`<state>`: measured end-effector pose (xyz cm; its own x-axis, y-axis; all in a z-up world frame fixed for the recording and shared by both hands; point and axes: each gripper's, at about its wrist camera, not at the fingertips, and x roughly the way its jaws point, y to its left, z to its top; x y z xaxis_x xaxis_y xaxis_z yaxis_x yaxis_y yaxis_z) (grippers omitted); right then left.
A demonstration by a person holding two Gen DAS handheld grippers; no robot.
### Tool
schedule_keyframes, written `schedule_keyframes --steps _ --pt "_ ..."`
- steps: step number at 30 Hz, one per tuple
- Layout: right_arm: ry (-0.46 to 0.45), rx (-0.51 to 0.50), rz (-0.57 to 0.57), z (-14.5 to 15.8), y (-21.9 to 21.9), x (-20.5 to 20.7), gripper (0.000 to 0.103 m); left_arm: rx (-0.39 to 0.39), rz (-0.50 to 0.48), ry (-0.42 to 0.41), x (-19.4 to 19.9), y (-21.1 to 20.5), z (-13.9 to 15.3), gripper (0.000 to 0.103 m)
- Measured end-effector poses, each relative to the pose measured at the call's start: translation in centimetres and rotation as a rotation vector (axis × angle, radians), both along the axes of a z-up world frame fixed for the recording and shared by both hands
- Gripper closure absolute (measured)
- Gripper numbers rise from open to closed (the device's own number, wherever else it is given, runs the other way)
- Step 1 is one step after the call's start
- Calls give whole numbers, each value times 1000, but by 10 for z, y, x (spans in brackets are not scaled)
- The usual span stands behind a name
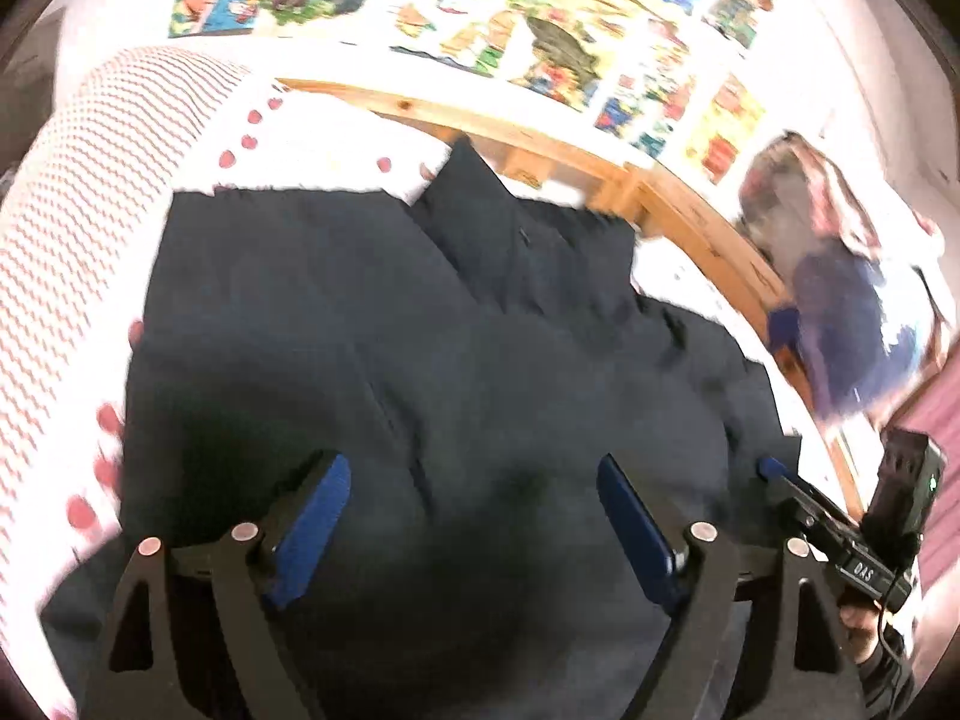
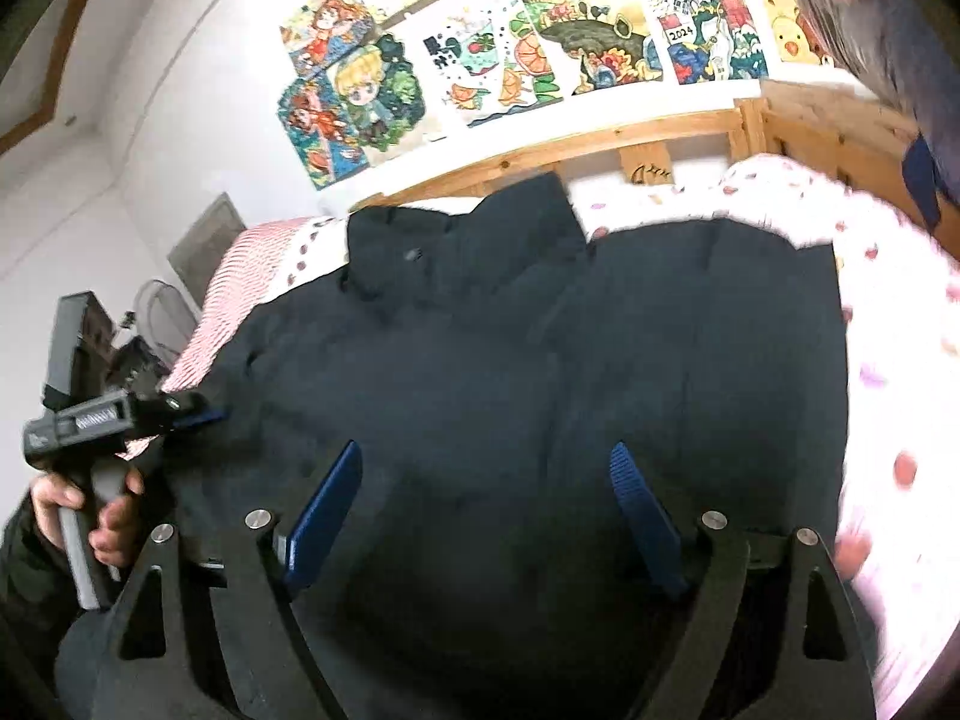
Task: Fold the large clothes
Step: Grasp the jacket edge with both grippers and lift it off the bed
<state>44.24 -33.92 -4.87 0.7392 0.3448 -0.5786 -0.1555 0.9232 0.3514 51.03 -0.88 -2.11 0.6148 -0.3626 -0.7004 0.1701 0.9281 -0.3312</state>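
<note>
Dark coat (image 1: 420, 360) on bed (image 2: 888, 360), blurred; left gripper (image 1: 474, 516), right gripper (image 2: 486, 510) fingers spread, empty.

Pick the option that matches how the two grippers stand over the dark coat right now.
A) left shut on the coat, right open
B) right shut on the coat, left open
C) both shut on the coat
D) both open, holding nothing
D: the left gripper and the right gripper each show their blue pads spread wide apart above the dark coat, with no cloth pinched between them.
</note>
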Motion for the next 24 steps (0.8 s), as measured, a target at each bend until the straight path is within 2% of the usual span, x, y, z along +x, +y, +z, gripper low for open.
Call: schedule_keyframes --steps 3,6,10,17,18,19,20,21,22,23,24 --pt "33 -8 -28 16 -5 38 22 23 45 -9 35 2 15 12" --pt "76 26 -38 28 -7 91 22 89 78 -34 72 -1 23 12" --pt "96 -19 -70 36 -7 153 22 153 66 -44 125 -8 30 12" --pt "151 85 -134 33 -3 237 23 140 119 -69 193 -17 30 12" --pt "157 79 -147 30 -1 246 25 134 118 -67 199 -18 28 13" --pt "167 70 -155 26 1 253 33 132 112 -66 204 -21 25 14" --pt "184 60 -159 20 3 262 43 134 106 -67 207 -24 23 24" --pt "197 59 -159 15 5 266 48 146 92 -64 211 -28 20 42" --pt "208 63 -160 11 6 270 61 150 77 -59 215 -31 18 51" --pt "214 71 -157 8 6 272 75 144 62 -55 217 -33 17 66" --pt "217 84 -144 4 6 273 79 130 52 -54 216 -35 18 80"
